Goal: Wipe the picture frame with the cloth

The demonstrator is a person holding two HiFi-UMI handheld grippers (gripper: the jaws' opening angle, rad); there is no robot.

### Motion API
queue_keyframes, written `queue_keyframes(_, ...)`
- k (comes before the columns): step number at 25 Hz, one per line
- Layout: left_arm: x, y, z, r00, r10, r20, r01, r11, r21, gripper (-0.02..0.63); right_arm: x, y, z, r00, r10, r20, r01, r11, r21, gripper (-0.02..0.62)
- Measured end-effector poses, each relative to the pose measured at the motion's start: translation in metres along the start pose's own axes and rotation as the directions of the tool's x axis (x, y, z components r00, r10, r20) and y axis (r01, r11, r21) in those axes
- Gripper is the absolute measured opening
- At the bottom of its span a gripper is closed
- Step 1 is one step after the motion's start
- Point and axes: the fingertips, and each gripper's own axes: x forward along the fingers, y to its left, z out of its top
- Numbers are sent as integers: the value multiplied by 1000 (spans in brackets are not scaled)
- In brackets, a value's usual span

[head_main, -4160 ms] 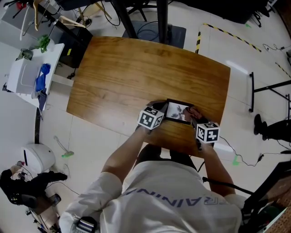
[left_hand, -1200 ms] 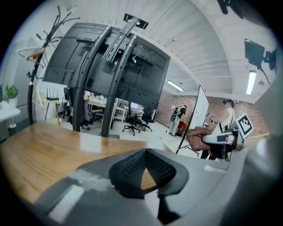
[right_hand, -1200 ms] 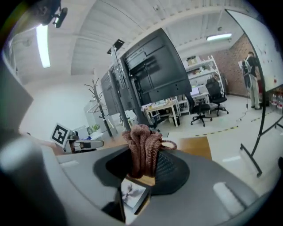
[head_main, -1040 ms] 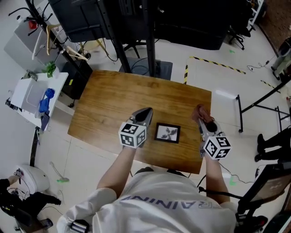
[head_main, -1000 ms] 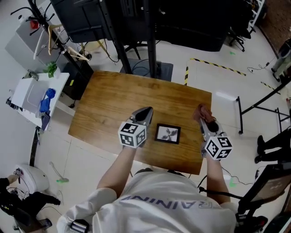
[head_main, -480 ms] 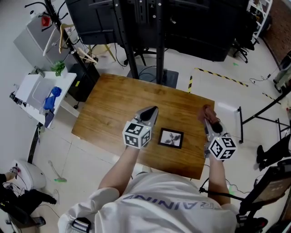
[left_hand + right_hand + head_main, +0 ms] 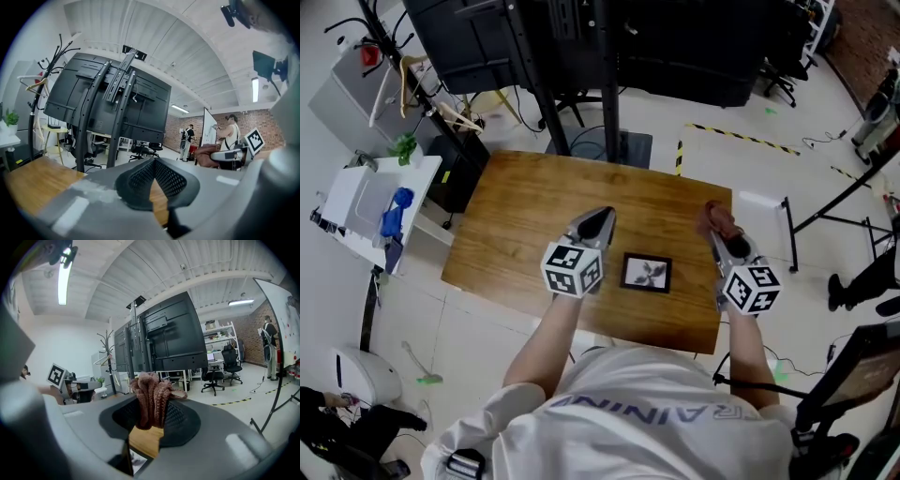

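A small black picture frame [image 7: 646, 273] lies flat on the wooden table [image 7: 534, 216], between my two grippers. Its corner also shows low in the right gripper view [image 7: 136, 461]. My right gripper [image 7: 717, 225] hovers right of the frame, shut on a reddish-brown cloth [image 7: 715, 218] that bunches up between the jaws [image 7: 151, 398]. My left gripper [image 7: 593, 223] hovers left of the frame, its jaws shut together with nothing in them [image 7: 153, 176].
A white side table [image 7: 361, 202] with a blue item and a plant stands left of the table. A dark screen stand [image 7: 581, 56] rises behind the far edge. Cables and a stand leg [image 7: 825, 211] lie on the floor at right. People stand far off [image 7: 229, 133].
Over four seconds both grippers lifted away from the frame, which now lies alone. In the last second they barely shifted; the head view swayed slightly.
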Motion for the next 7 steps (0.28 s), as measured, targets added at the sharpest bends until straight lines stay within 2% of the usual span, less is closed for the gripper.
queue_keyframes(7, 4, 1, -5, 1000, 4, -14, -4, 1000, -9, 6, 2, 0, -3, 1000, 5, -7, -5, 1000, -3, 117)
